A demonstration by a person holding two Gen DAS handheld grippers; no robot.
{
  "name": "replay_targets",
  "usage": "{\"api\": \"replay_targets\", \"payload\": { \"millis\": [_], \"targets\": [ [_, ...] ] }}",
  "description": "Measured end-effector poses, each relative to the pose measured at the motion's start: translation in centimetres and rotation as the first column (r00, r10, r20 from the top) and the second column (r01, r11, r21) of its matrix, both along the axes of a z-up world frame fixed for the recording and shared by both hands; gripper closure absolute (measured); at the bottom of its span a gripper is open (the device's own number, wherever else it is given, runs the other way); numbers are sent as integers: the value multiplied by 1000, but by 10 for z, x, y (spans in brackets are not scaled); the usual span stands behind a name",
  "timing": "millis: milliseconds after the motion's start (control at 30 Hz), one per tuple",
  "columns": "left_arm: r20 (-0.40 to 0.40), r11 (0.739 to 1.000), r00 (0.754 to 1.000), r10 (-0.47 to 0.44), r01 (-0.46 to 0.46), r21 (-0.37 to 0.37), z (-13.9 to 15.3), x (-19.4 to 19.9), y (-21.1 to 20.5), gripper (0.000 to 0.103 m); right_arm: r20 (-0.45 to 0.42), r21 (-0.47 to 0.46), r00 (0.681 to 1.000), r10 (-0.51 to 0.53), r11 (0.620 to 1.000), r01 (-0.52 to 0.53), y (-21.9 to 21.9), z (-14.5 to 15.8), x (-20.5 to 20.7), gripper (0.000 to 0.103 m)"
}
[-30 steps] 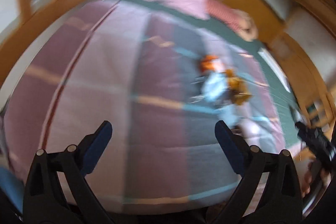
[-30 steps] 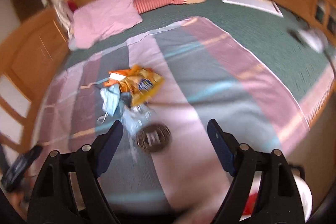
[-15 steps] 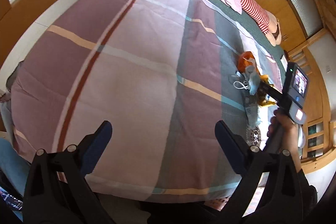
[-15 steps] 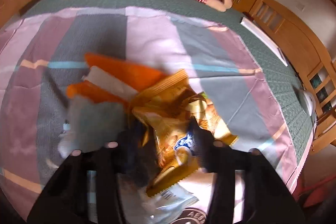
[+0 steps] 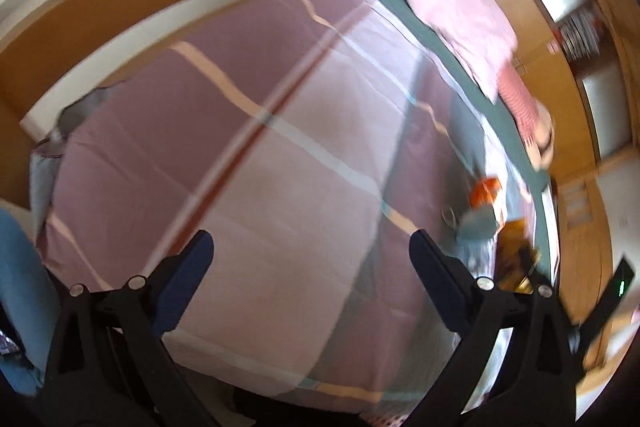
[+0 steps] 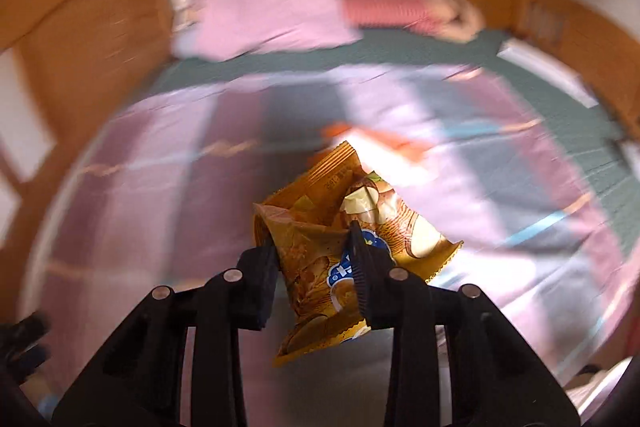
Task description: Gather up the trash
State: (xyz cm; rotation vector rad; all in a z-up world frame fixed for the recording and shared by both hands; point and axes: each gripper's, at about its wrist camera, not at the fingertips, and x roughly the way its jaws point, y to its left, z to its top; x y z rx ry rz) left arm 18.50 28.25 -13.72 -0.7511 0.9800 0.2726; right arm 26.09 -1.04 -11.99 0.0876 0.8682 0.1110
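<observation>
Over the plaid bed (image 6: 168,187), the right claw (image 6: 316,255) is pinching the orange snack bag (image 6: 344,227) mid-body to carry it off as trash, while the left claw (image 5: 310,259) is hanging wide and empty, remaining litter (image 5: 480,211) at its 2 o'clock.

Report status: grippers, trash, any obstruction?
Right gripper shut on orange snack bag, lifted above bedspread. Left gripper open, empty. Orange wrapper remains on bed. Nothing blocking.
</observation>
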Motion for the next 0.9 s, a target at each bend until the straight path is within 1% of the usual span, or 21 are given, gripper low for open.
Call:
{"api": "replay_targets", "payload": {
  "millis": [67,100,133,200,233,267,300,333,367,400,433,467,500,533,567,600,700,833,900],
  "targets": [
    [1,999,999,49,-49,-1,0,-5,11,5,-66,60,995,75,996,-71,29,-16,-6,69],
    [-1,998,998,67,-67,-1,-1,-7,15,5,-85,71,991,103,993,-97,39,-22,-7,69],
    [-4,997,997,78,-78,-1,-1,-8,18,5,-123,72,983,138,989,-130,50,-31,-7,69],
    [-10,996,996,85,-85,-6,-2,-9,21,5,-171,132,965,198,975,-177,57,-37,-6,68],
    [-10,997,997,82,-82,-11,-2,-8,22,5,-176,165,955,239,964,-210,62,-39,-8,67],
    [-9,997,997,77,-77,-13,-3,-7,21,5,-177,188,950,257,956,-224,66,-39,-9,63],
    [-8,997,997,74,-74,-12,-2,-6,20,5,-171,240,943,285,940,-241,66,-37,-11,58],
    [-5,997,997,72,-72,-13,-2,-6,19,5,-155,267,944,291,932,-244,66,-33,-13,54],
    [-3,997,997,73,-73,-14,-1,-6,18,5,-119,290,955,272,929,-229,59,-26,-15,51],
    [-3,997,997,72,-72,-16,-1,-6,17,5,-81,300,968,237,932,-203,50,-17,-17,51],
    [-5,997,998,69,-69,-16,-2,-5,16,5,-22,313,985,170,937,-154,34,-6,-19,50],
    [-9,998,998,63,-63,-16,-3,-4,15,5,21,321,994,105,941,-106,19,1,-21,47],
    [-14,998,998,59,-59,-17,-4,-4,14,5,58,327,998,23,944,-40,1,8,-23,43],
    [-20,998,998,53,-54,-20,-6,-3,12,5,79,330,994,-75,943,45,-18,12,-24,42],
    [-24,999,999,48,-49,-21,-7,-3,10,5,79,327,986,-149,938,115,-32,11,-24,41],
    [-27,999,999,42,-42,-21,-8,-2,8,5,58,309,972,-227,930,199,-49,7,-21,41],
    [-37,999,999,24,-25,-19,-10,0,4,5,-17,256,943,-332,910,325,-76,-10,-11,41],
    [-50,999,999,1,-3,-41,-14,4,-2,5,-102,194,904,-415,883,427,-99,-32,-1,40],
    [-58,999,998,-11,9,-45,-17,4,-7,5,-131,135,899,-417,891,433,-104,-42,5,38]
  ]
}}
